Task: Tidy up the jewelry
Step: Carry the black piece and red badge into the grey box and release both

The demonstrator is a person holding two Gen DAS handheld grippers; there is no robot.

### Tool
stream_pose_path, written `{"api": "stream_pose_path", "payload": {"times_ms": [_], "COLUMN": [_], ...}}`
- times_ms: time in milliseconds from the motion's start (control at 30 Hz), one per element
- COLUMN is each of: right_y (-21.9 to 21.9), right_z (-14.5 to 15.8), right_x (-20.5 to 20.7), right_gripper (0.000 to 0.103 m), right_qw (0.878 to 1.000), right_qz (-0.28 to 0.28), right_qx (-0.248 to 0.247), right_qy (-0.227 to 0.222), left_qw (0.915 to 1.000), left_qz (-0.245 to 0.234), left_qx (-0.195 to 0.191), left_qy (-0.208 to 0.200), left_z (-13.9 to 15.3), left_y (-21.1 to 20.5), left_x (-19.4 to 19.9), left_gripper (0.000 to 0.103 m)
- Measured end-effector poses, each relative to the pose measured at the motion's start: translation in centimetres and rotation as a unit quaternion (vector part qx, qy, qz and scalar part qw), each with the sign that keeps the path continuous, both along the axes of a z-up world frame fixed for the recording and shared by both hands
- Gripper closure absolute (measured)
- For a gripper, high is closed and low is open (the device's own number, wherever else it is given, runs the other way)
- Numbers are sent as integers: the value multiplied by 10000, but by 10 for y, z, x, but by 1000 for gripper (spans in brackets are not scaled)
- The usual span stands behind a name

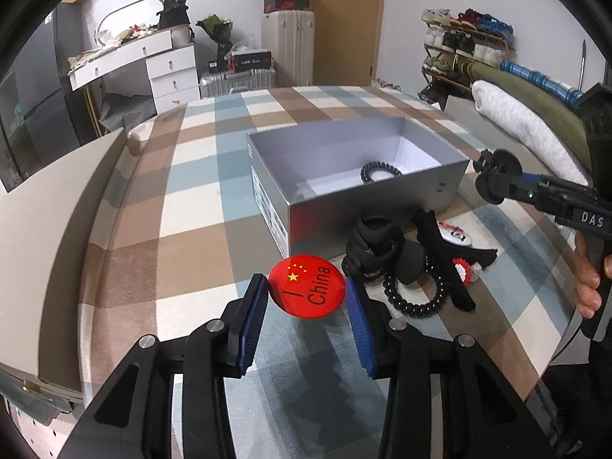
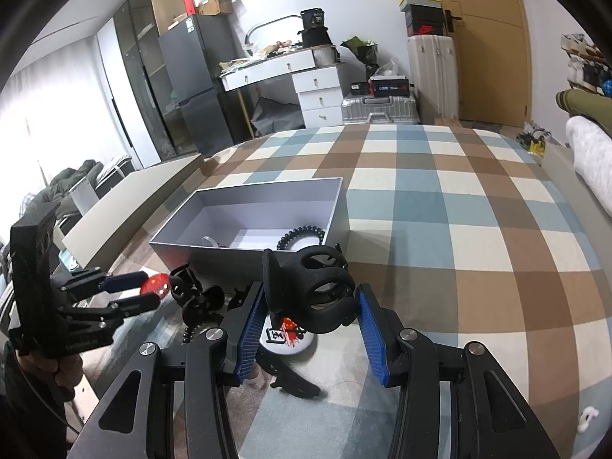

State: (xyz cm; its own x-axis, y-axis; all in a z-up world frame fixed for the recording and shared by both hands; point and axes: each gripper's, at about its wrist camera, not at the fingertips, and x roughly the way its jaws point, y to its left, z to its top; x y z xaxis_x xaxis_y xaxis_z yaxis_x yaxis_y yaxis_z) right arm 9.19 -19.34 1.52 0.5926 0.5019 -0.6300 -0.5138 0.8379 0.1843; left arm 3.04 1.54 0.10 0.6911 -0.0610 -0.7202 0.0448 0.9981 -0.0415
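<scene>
A red round badge (image 1: 306,294) reading "I China" sits between the blue pads of my left gripper (image 1: 306,283), which is shut on its edges just above the checked bedspread. My right gripper (image 2: 310,288) is shut on a black claw hair clip (image 2: 325,271), held in front of the open grey box (image 2: 248,199). A black coil hair tie (image 2: 302,235) lies inside that box. In the right wrist view the left gripper (image 2: 153,290) appears at the left with the red badge (image 2: 155,285) in it. The right gripper (image 1: 493,176) shows at the right edge of the left wrist view.
Beside the grey box (image 1: 363,206) lies a pile: another black claw clip (image 1: 376,244), a black coil band (image 1: 413,302), a flat black clip (image 1: 447,264), a white badge (image 1: 455,231) and a red-white rosette (image 1: 464,269). Rolled bedding (image 1: 528,126) lies at the right.
</scene>
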Motion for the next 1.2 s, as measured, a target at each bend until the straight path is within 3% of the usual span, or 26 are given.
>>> {"api": "stream_pose_path", "payload": {"times_ms": [467,1200], "right_y": [-3,16], "right_z": [7,28], "right_x": [-2,1], "right_gripper": [57,57], "right_qw": [9999,9982], "right_qz": [19,468], "right_qx": [96,284], "right_qy": [-93,-255], "left_qw": [9980,9923], "left_qz": [120,333], "left_qx": [-354,-473], "left_qy": [-516,-1099], "left_z": [19,43], "left_y": [10,10], "left_x": [-5,-4], "left_gripper": [67,67]}}
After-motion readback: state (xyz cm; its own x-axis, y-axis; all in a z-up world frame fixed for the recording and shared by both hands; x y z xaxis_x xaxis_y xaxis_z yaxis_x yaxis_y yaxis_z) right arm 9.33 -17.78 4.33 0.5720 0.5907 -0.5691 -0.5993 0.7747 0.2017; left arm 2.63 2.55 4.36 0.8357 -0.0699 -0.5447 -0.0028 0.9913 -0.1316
